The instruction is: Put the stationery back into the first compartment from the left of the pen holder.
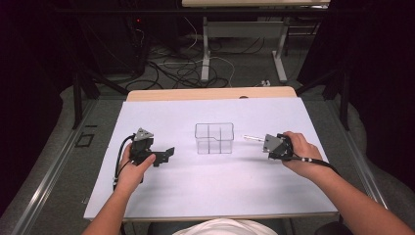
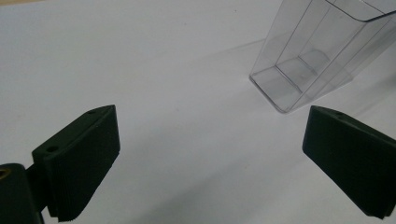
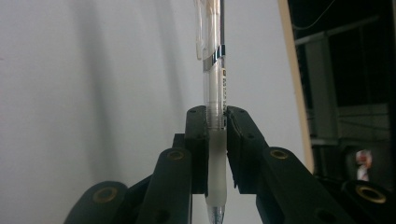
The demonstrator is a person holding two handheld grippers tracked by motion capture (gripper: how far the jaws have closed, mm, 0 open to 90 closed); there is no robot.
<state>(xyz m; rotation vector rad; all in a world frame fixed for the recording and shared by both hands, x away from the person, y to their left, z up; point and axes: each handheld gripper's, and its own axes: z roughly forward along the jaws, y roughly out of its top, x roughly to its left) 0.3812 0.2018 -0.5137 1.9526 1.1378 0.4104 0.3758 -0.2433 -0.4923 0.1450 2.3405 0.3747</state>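
A broad white sheet (image 1: 161, 196) covered the wooden table, and near its middle stood a clear plastic box with inner dividers (image 1: 214, 138), upright and holding nothing I could see. The left gripper (image 1: 169, 152) rested low on the sheet, well left of the box, its black jaws spread wide with only bare surface between them. The right gripper (image 1: 264, 142) was to the right of the box, pointed toward it, its jaws pinching a slim clear plastic pen (image 3: 215, 93) by its frosted grip. The pen's clip end stuck out toward the box without touching it.
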